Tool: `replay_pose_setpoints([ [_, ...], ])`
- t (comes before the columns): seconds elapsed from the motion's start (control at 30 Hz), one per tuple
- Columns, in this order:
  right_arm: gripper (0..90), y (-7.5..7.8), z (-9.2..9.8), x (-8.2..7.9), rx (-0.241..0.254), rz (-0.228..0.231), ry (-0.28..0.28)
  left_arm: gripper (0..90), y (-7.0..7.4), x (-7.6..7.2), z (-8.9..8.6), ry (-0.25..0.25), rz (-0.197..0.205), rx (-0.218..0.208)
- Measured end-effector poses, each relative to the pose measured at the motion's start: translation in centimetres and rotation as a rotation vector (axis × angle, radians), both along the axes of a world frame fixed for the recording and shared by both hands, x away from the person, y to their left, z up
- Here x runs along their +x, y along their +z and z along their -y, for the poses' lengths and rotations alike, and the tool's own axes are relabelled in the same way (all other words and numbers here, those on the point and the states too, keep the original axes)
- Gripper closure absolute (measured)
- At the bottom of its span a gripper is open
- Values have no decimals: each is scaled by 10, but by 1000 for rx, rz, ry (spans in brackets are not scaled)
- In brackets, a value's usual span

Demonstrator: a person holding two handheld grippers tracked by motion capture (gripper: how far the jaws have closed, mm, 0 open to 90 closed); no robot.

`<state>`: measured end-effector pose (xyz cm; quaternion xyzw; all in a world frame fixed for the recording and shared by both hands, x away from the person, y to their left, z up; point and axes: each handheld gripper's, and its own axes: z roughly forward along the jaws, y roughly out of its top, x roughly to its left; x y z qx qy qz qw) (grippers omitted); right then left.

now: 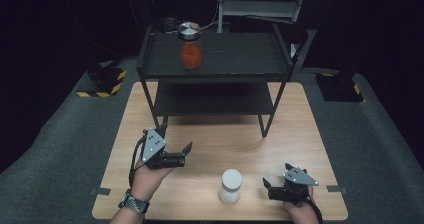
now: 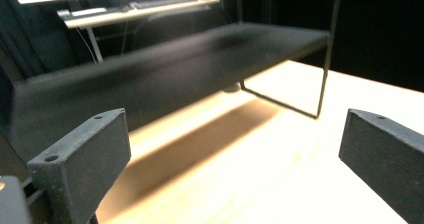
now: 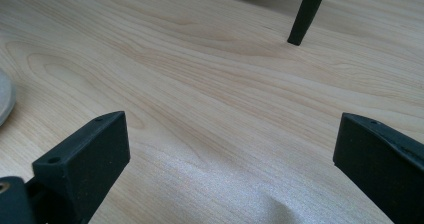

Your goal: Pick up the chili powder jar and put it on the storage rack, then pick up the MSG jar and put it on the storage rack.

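Note:
A clear jar (image 1: 190, 51) with orange-red contents and a silver lid stands on the top level of a black two-level shelf (image 1: 235, 59) at the back of the wooden table (image 1: 300, 129). A white lidded container (image 1: 230, 185) stands upright near the table's front edge. My left gripper (image 1: 175, 139) is held open above the table's left front, pointing at the shelf (image 2: 165, 79); nothing is between its jaws (image 2: 235, 149). My right gripper (image 1: 277, 175) rests open to the right of the white container, a little apart from it, with bare wood between its jaws (image 3: 230, 154).
The shelf's lower level (image 1: 212, 101) sits over the table's back half. Its front right leg (image 3: 307, 14) stands ahead of the right gripper. A curved edge of the white container (image 3: 5, 101) shows at the left. Dark grey floor (image 1: 380, 144) surrounds the table.

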<state>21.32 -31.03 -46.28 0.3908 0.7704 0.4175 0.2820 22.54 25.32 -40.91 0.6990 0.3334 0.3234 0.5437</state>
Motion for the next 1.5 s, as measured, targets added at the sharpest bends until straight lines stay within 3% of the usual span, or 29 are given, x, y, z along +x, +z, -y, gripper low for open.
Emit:
replay_pose_setpoints([
  [0.17, 10, 0, 0, 0, 0, -2, -2, 4, -20, -6, 2, 13, -38, 22],
  [0.4, 10, 1, -2, 2, -8, -2, -1, 4, -47, -10, -3, 14, -106, 3],
  [0.73, 13, 1, -6, 2, -24, 4, 0, 4, -71, -16, -2, 11, -159, 47],
  [1.07, 13, 1, -8, 2, -27, 4, -5, 4, -76, -15, -5, 5, -211, 72],
  [1.27, 13, 1, -9, 1, -32, 7, -5, 4, -75, -15, -3, 6, -218, 85],
  [1.5, 13, 0, -8, 2, -24, 6, -6, 4, -70, -16, 3, 19, -223, 137],
])
